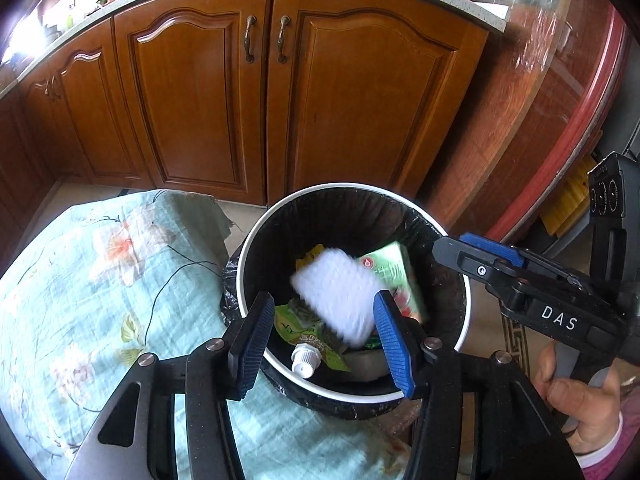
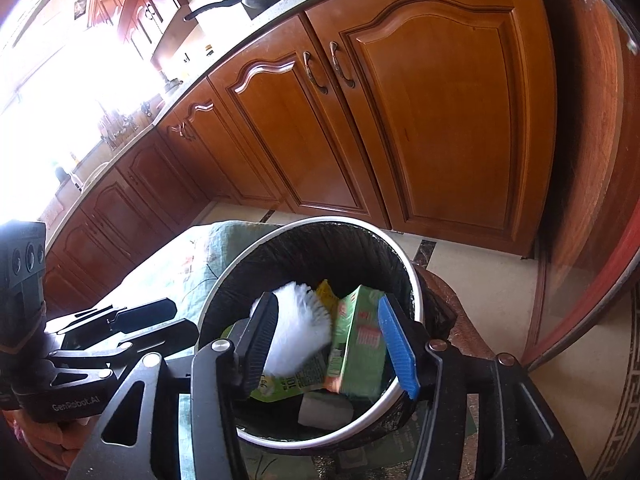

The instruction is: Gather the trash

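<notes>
- Left tool (image 1: 320, 340) hung right over the trash bin (image 1: 256, 240), fingers spread wide, nothing pinched btwn them.
- Right tool (image 2: 328, 344) also spread, empty, over the same bin from the other side; in left wrist view it sat at the bin's right rim (image 1: 480, 256), jaws there close together but no object in them.
- White pad-like item (image 1: 340, 296) was blurred, apparently mid-drop, inside the bin opening, just ahead of and btwn the left tool's fingers; not touching either pad as far as I could tell. Long axis ran diagonal, upper-left to lower-right in left view.
- Below/around it: green carton (image 1: 390, 276) toward bin's far-right wall, green pouch w/ white cap (image 1: 306, 362) at near wall, yellow wrapper (image 1: 310, 254) at the back.
- Bin had black liner, stood beside a floral cloth (image 1: 100, 300) covering sth on the left; wood cabinets (image 1: 240, 92) behind.
- Judgement: drop looked done; left tool nearer the white item. Next pick likely needs both tools backed off the bin; no further trash visible outside it.
</notes>
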The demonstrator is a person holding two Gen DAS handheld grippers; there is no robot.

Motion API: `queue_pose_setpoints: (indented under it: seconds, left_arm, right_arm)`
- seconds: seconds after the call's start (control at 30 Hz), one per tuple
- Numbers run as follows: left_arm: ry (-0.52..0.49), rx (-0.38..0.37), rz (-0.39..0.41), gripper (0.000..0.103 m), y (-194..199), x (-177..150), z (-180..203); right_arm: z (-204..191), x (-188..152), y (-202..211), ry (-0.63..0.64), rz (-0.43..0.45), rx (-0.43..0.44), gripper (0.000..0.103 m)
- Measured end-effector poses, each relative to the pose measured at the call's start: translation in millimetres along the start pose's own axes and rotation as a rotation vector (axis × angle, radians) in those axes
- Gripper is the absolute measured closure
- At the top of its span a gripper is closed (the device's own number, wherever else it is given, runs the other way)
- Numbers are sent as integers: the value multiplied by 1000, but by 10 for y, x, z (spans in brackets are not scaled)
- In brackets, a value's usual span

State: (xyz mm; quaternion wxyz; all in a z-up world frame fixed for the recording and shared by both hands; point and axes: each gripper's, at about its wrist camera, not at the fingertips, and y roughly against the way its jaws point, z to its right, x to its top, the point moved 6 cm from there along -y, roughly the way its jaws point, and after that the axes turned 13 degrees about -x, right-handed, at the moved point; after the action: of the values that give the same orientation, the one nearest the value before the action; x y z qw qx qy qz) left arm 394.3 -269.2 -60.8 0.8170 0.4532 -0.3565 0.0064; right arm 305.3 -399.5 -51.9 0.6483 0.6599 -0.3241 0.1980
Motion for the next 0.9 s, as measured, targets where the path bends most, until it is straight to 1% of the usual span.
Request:
queue_pose_setpoints:
  seconds: [0.1,0.17,0.3,0.37,0.47,0.57,0.67,0.83,0.9]
  left_arm:
    - [5,10,25,47,131,-89,-28]
    - [26,14,47,45,238,-191,-53]
    - [93,3,92,44,444,-484,-126]
    - [125,-1,114,43,553,-636,-140]
    - [170,-4,154,41,757,-882,-185]
    - [201,4,199,37,997,-1113,-199]
    - [218,23,240,35,1221,-1331,-205]
    - [237,57,288,30,1557,-1670,-230]
    - [244,59,310,29,1694,-1774,-219]
  right_arm:
    - [-25,-12,79,-3,13,4,48]
    - [-36,-43,142,-8,27,7,37]
    - [-87,-177,287,-30,44,27,27]
    - [-113,-281,350,-44,46,37,17]
    - [-191,-466,485,-58,56,42,12]
    - [-279,-648,642,-79,66,65,8]
    - [-351,-814,790,-100,91,70,5]
    - [-523,-1050,960,-105,109,72,5]
    - [-603,-1122,1017,-95,112,69,5]
